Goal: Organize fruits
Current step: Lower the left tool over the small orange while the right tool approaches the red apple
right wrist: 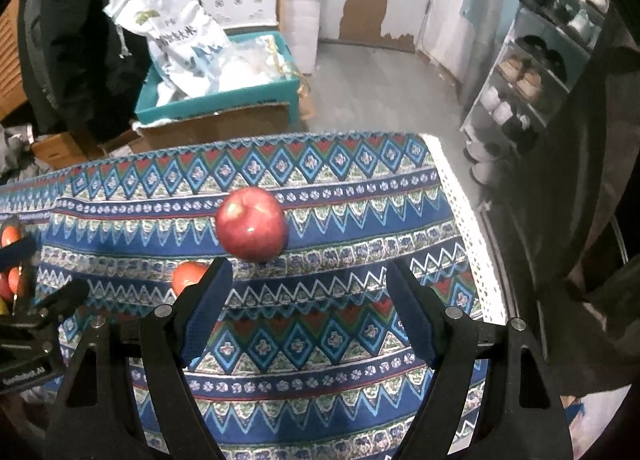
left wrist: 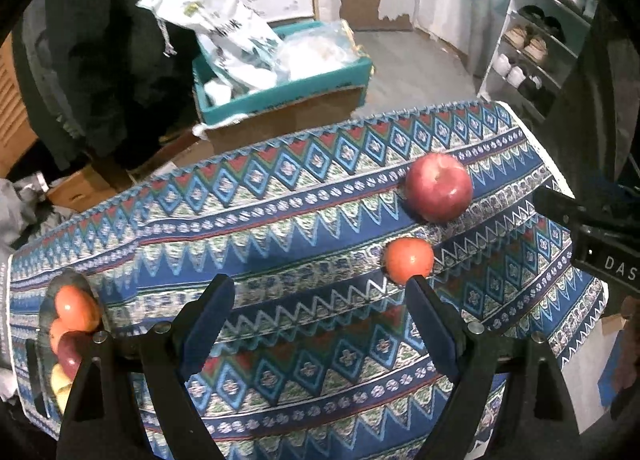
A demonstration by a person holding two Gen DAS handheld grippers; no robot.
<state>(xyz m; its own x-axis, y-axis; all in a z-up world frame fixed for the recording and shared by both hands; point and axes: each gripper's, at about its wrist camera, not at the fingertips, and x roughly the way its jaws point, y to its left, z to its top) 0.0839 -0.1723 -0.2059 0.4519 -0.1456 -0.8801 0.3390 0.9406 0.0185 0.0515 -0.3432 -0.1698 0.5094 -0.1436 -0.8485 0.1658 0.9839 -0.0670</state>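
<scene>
A red apple and a smaller orange-red fruit lie on the patterned cloth toward its right side. A dark bowl at the cloth's left edge holds several fruits. My left gripper is open and empty above the cloth, its right finger just in front of the orange-red fruit. My right gripper is open and empty, hovering just short of the red apple; the orange-red fruit peeks out behind its left finger. The bowl's fruits show at the far left.
Beyond the table's far edge a teal box holds white bags on cardboard boxes. A shoe rack stands at the right. The right gripper's body juts in at the left view's right edge; the cloth's right edge drops off nearby.
</scene>
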